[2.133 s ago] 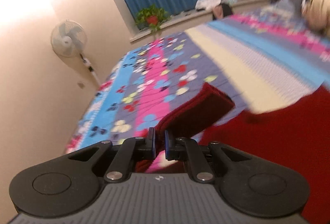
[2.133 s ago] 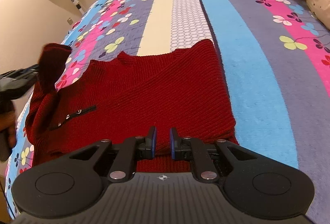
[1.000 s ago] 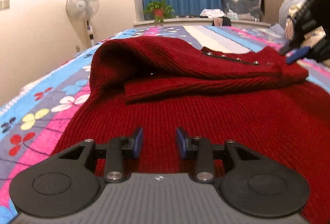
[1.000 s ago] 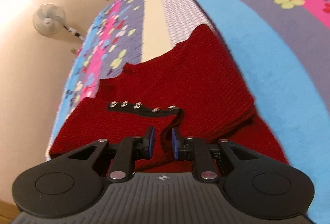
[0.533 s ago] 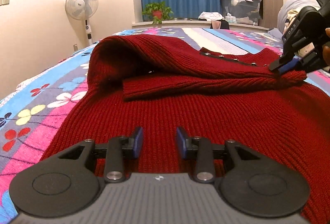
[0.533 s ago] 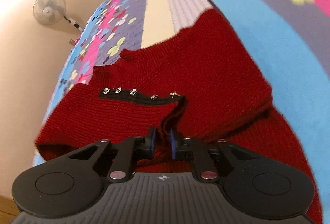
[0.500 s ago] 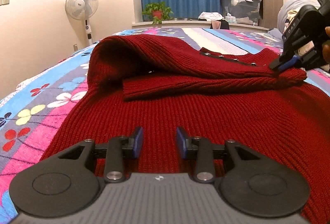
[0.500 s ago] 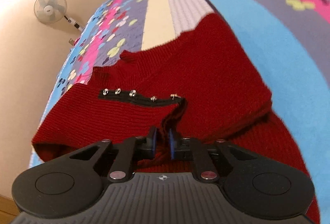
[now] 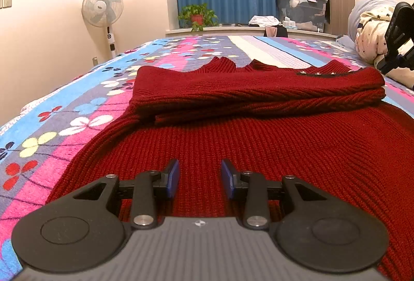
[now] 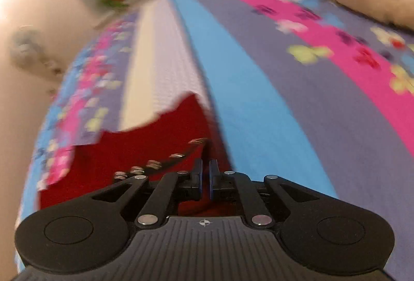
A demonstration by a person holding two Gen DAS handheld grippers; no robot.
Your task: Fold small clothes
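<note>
The red sweater (image 9: 258, 131) is spread on the bedspread (image 9: 77, 110), sleeves folded across at 12 o'clock. The left gripper (image 9: 199, 175) is held released above it; the right gripper (image 10: 205, 175) is nearly clenched, apparently empty.

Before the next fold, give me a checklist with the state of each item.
1. Left claw open and empty: ok.
2. Left claw over the lower body of the red knitted sweater: ok.
3. Sweater body flat on the floral striped bedspread: ok.
4. Folded sleeve layer with the black studded strip laid across the body: ok.
5. Right claw free of the fabric: cannot tell. Its view is blurred and the jaws are almost together.
</note>
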